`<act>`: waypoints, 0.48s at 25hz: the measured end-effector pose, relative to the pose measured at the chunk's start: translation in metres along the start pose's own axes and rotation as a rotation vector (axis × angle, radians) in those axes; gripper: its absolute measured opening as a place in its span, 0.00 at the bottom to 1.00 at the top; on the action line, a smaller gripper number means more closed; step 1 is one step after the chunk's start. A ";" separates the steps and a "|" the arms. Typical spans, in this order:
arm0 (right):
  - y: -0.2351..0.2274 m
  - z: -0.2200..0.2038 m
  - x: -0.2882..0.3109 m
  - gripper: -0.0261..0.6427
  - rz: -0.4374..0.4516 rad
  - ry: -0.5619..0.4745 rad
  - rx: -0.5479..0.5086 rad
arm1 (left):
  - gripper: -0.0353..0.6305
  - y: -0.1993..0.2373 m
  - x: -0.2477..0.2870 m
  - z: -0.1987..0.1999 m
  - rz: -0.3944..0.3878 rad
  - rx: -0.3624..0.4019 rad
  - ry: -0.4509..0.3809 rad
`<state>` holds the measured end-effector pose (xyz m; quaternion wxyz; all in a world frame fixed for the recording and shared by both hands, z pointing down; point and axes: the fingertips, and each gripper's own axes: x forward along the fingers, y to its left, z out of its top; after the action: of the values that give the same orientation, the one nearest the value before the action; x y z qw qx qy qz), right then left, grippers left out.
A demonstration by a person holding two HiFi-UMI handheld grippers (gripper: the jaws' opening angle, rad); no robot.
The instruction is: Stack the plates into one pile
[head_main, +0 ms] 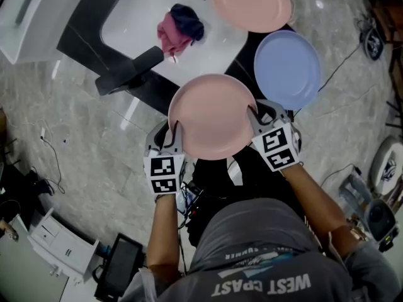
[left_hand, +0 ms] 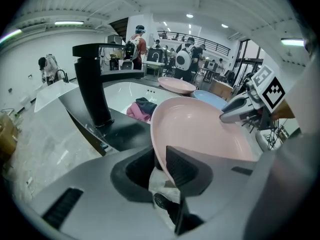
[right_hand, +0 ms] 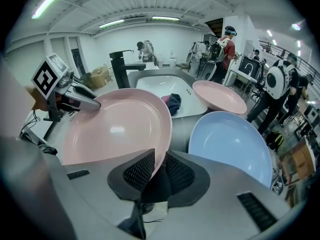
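A pink plate [head_main: 211,115] is held in the air between both grippers, in front of the dark counter. My left gripper [head_main: 171,131] is shut on its left rim, and the left gripper view shows that rim [left_hand: 156,149] pinched between the pads. My right gripper [head_main: 255,115] is shut on the right rim, seen in the right gripper view [right_hand: 162,149] as an edge clamped between ribbed pads. A blue plate [head_main: 288,69] lies on the counter just to the right of the held one. A second pink plate [head_main: 250,4] rests further back, by the sink.
A white sink [head_main: 126,24] holds a pink and navy cloth [head_main: 179,27]. A black faucet [head_main: 129,71] stands on the dark counter [head_main: 154,93] at the left. Cables and equipment boxes [head_main: 60,241] lie on the marble floor. People stand in the background [left_hand: 137,46].
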<state>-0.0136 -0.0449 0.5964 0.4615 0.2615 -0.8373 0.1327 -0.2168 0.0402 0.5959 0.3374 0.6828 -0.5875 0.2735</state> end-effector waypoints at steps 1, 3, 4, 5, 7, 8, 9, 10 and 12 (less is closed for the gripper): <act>-0.003 0.003 -0.003 0.17 -0.010 -0.004 0.001 | 0.16 0.000 0.000 0.005 -0.003 0.005 -0.005; -0.009 0.008 -0.008 0.17 -0.033 -0.014 0.008 | 0.16 -0.002 -0.001 0.016 -0.011 0.017 -0.019; -0.012 0.011 -0.011 0.17 -0.045 -0.019 0.014 | 0.16 -0.003 -0.002 0.022 -0.015 0.024 -0.027; -0.016 0.014 -0.015 0.17 -0.059 -0.024 0.021 | 0.16 -0.004 -0.002 0.028 -0.021 0.032 -0.035; -0.023 0.018 -0.022 0.17 -0.086 -0.034 0.037 | 0.16 -0.007 -0.001 0.041 -0.031 0.049 -0.050; -0.027 0.020 -0.025 0.17 -0.099 -0.039 0.046 | 0.16 -0.008 0.000 0.047 -0.037 0.057 -0.057; -0.031 0.021 -0.029 0.17 -0.111 -0.043 0.054 | 0.16 -0.010 0.001 0.054 -0.043 0.067 -0.064; -0.035 0.022 -0.033 0.17 -0.124 -0.048 0.063 | 0.16 -0.012 0.002 0.061 -0.051 0.076 -0.072; -0.043 0.023 -0.040 0.17 -0.152 -0.054 0.079 | 0.15 -0.018 0.003 0.074 -0.066 0.093 -0.088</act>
<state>0.0122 -0.0786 0.5497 0.4368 0.3458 -0.8213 0.1230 -0.2006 -0.0186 0.5498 0.2881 0.7282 -0.5655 0.2586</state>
